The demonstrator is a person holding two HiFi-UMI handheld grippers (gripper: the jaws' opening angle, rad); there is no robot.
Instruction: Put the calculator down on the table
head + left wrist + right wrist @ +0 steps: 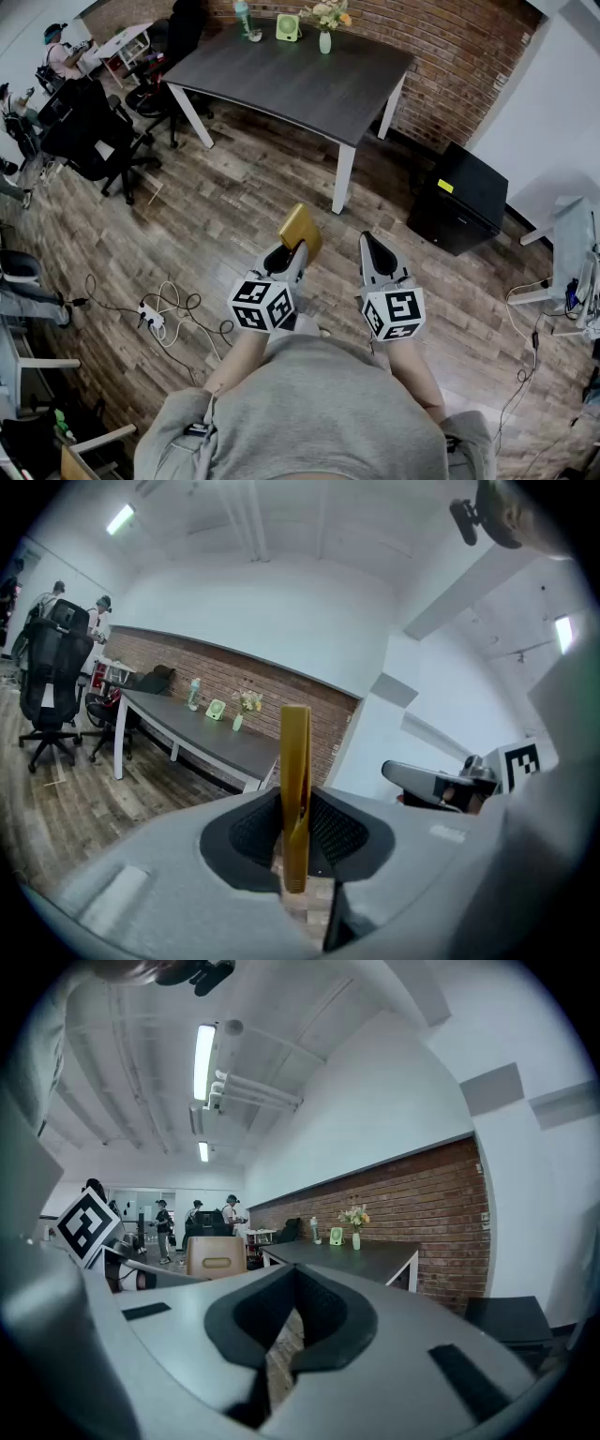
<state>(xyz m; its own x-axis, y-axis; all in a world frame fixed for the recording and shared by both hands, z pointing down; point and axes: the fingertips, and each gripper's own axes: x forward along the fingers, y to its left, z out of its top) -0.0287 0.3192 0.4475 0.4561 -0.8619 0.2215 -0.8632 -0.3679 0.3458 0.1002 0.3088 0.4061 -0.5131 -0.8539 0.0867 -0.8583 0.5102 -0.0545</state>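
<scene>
Plank floor and a brick wall frame the dark table (291, 89). Well short of that table, the gold calculator (302, 230) stands edge-on with its long axis tilted up toward it. The left gripper (292, 259) clamps its lower end, apparently for carrying. The right gripper (373, 249) is closed and empty.

Dark table (300, 84) bears bottle (243, 14), green device (288, 27), flower vase (324, 41)

I see a flower vase (324, 37), a small green fan (288, 27) and a bottle (244, 17) by the brick wall (450, 56). A black chair (89, 127) stands on the wood floor (234, 216).
</scene>
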